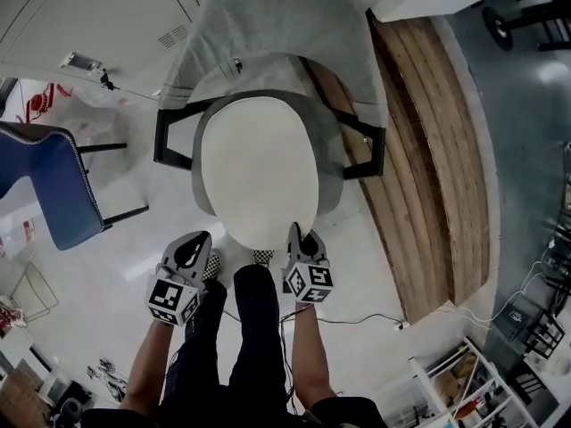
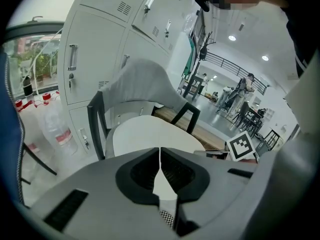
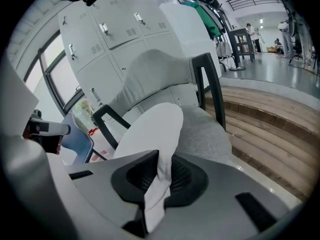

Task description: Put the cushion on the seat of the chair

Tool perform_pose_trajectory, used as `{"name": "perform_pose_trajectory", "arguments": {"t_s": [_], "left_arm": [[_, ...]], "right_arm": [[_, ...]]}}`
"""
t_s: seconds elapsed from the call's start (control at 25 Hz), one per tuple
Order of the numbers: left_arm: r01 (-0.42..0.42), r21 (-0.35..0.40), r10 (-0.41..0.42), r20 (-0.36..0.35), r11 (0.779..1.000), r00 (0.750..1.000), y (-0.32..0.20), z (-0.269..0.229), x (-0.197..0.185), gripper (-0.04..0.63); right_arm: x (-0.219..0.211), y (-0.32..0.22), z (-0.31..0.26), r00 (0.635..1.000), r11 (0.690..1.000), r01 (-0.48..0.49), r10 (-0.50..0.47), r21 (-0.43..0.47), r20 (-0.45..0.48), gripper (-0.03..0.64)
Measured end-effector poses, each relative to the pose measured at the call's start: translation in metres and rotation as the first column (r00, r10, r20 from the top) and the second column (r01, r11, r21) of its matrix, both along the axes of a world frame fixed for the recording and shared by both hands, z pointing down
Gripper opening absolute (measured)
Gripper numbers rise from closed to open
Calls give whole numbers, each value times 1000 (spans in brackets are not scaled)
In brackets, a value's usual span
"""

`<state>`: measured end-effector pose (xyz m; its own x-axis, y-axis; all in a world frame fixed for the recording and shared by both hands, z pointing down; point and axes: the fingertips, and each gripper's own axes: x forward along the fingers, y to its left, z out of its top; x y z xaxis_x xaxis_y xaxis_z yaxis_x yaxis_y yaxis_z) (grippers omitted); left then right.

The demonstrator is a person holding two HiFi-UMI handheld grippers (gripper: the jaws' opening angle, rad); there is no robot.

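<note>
Cushion [image 1: 259, 168], white, oval: held over the grey seat [image 1: 332, 163] of the black-framed chair [image 1: 268, 25], its near edge pinched by the left gripper [image 1: 198, 243] and the right gripper [image 1: 295, 232], both jaw pairs pressed onto the fabric. Floor [image 1: 134, 319]: pale, glossy, crossed by a thin cable [image 1: 357, 319]. A wooden platform [image 1: 428, 150] is set at the chair's right; grey lockers [image 2: 95, 39] are ranged behind; a blue chair [image 1: 49, 185] is placed at left.

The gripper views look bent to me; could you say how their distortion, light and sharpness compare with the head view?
Head view: even light, sharp, mild bowing around the chair. Left gripper view: strong fisheye with dark corners, lockers bowed, ceiling lamps glaring, near jaws soft. Right gripper view: same fisheye, wooden steps curved, cushion crisp.
</note>
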<state>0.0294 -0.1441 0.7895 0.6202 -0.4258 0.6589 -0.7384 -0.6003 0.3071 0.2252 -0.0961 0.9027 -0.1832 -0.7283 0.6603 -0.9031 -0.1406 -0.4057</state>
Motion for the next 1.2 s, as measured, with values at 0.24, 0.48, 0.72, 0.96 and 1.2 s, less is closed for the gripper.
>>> {"name": "perform_pose_trajectory", "arguments": {"t_s": [0.24, 0.48, 0.72, 0.96, 1.2], "left_arm": [[1, -19, -1, 11, 1000, 1000, -5, 17, 4, 25], [-1, -34, 2, 12, 999, 1000, -8, 30, 9, 25], [-9, -48, 10, 10, 999, 1000, -9, 44, 12, 25], [0, -60, 1, 14, 998, 1000, -8, 50, 9, 25], [1, -56, -1, 10, 998, 1000, -9, 47, 8, 25]], "right_arm": [[7, -2, 20, 1000, 1000, -6, 6, -16, 9, 51], [10, -1, 37, 1000, 999, -14, 14, -33, 15, 51], [13, -1, 53, 999, 998, -28, 29, -49, 20, 51], [14, -2, 61, 999, 998, -28, 30, -58, 35, 51], [16, -3, 54, 998, 999, -41, 42, -33, 46, 66]]}}
